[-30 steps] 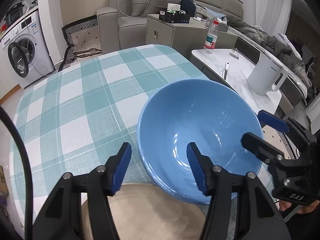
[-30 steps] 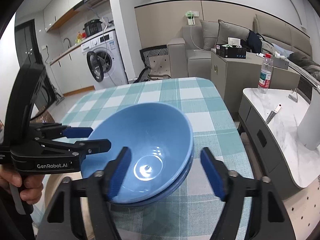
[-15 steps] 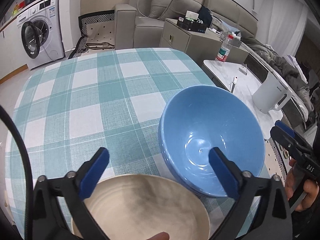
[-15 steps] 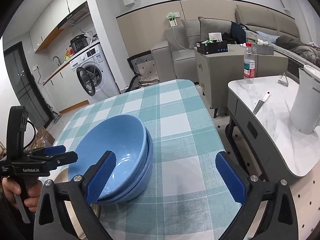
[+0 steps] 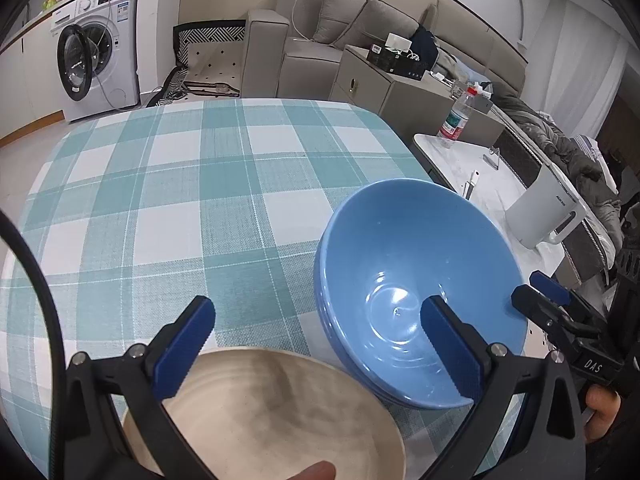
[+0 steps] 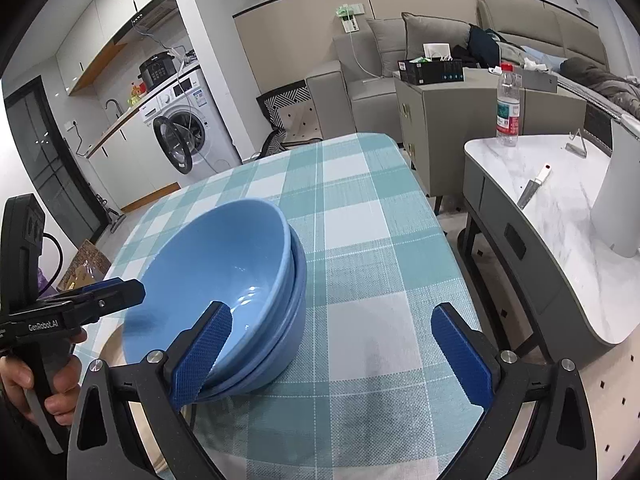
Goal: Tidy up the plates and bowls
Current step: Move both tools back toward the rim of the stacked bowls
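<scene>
A stack of blue bowls (image 5: 416,280) stands on the checked tablecloth (image 5: 180,200); it also shows in the right wrist view (image 6: 224,280). A beige plate (image 5: 280,412) lies close under my left gripper (image 5: 320,344), which is open and empty, its right finger over the bowl's near rim. My right gripper (image 6: 332,352) is open and empty, just right of the bowls, its left finger by the stack's near side. The right gripper (image 5: 548,296) shows at the right edge in the left wrist view. The left gripper (image 6: 116,292) shows at the left in the right wrist view.
A marble side table (image 6: 560,216) stands right of the checked table, with a white kettle (image 5: 544,216), a water bottle (image 6: 509,108) and a knife (image 6: 534,188). A washing machine (image 5: 96,64) and sofa (image 5: 360,36) are beyond the far edge.
Both grippers opened wide, let go of the top blue bowl and drew back; it now rests nested in the stack. The right gripper shifted to the right.
</scene>
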